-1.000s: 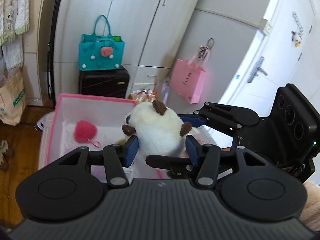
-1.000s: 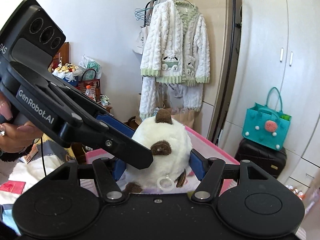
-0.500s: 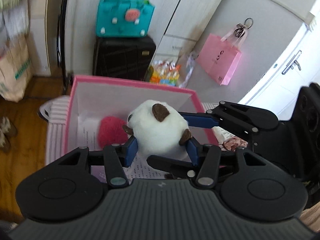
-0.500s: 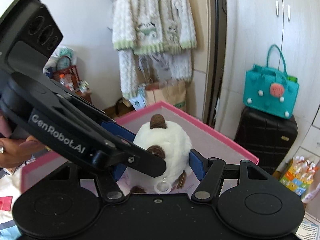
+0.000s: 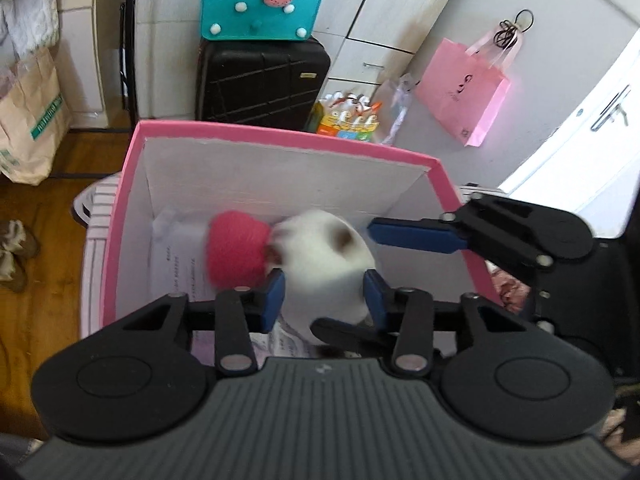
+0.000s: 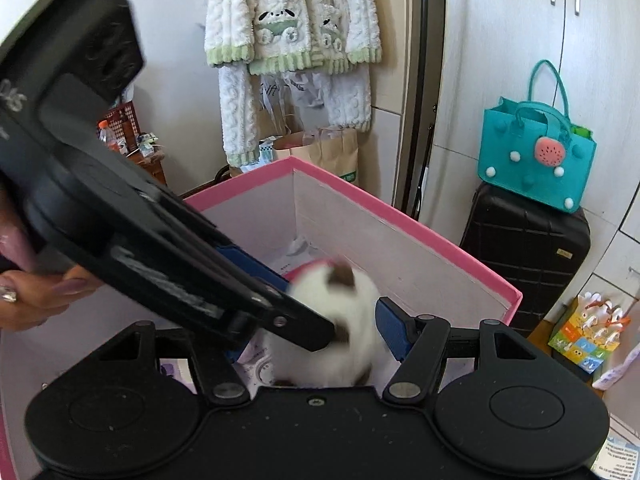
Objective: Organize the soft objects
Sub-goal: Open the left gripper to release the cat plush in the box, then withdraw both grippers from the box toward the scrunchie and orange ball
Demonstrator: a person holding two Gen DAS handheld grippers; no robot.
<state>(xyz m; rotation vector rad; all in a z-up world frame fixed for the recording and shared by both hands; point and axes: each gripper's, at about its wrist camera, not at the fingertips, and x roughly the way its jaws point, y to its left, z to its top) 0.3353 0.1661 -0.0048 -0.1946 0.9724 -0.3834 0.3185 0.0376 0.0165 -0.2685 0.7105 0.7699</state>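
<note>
Inside the pink-rimmed box [image 5: 120,216], a blurred white plush toy [image 5: 324,264] sits beside a red fuzzy ball [image 5: 236,252]; the left gripper [image 5: 324,294], its jaws just narrowing, flanks the toy, grip unclear; the right gripper [image 6: 320,332] stands spread around it, pads apart from the fur.

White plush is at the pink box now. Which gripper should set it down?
Left. The left gripper has just been closing its jaws with the white plush between its pads, beside the red pom-pom inside the pink box. The right gripper has unclear contact.
</note>
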